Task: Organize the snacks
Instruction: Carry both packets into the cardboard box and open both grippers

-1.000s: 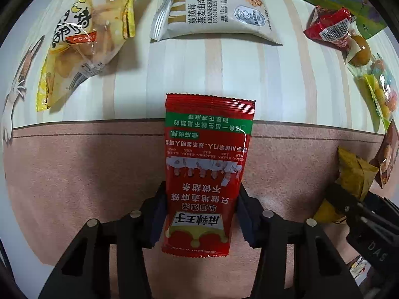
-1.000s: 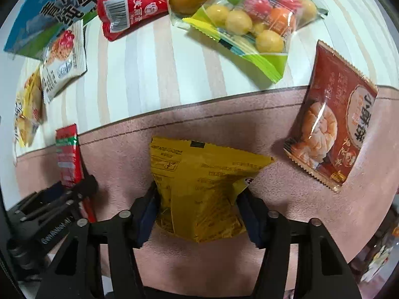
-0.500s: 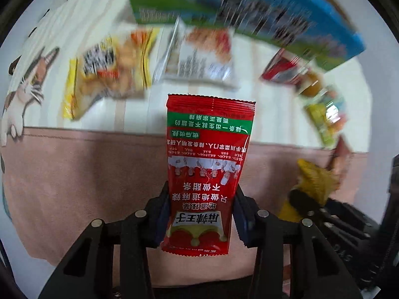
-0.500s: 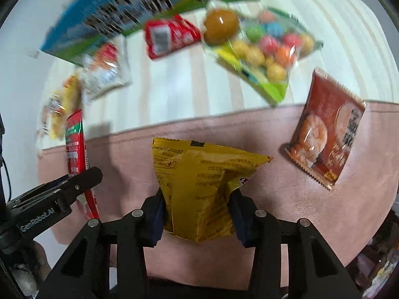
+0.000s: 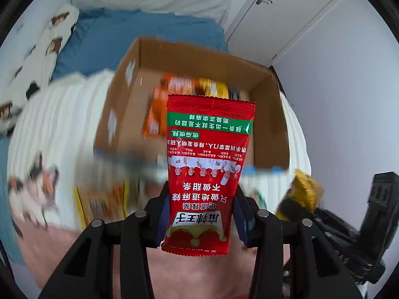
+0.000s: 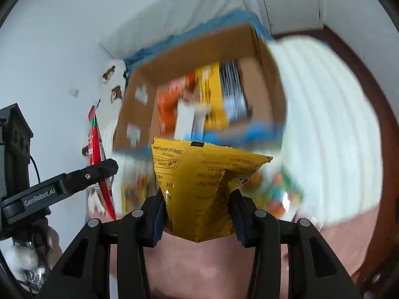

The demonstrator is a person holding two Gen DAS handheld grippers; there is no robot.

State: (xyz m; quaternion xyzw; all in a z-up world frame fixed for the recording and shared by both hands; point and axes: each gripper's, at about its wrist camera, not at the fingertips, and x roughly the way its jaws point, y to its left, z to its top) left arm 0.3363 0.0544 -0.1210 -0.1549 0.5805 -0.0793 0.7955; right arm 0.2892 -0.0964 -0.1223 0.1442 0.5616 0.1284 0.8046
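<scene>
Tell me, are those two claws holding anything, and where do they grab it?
Yes. The left gripper pinches a red snack packet by its lower sides; the right gripper pinches a yellow snack bag near its bottom.

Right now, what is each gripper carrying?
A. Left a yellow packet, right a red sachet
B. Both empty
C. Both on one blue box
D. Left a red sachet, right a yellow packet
D: the left gripper is clamped on the red sachet, and the right gripper on the yellow packet.
</scene>
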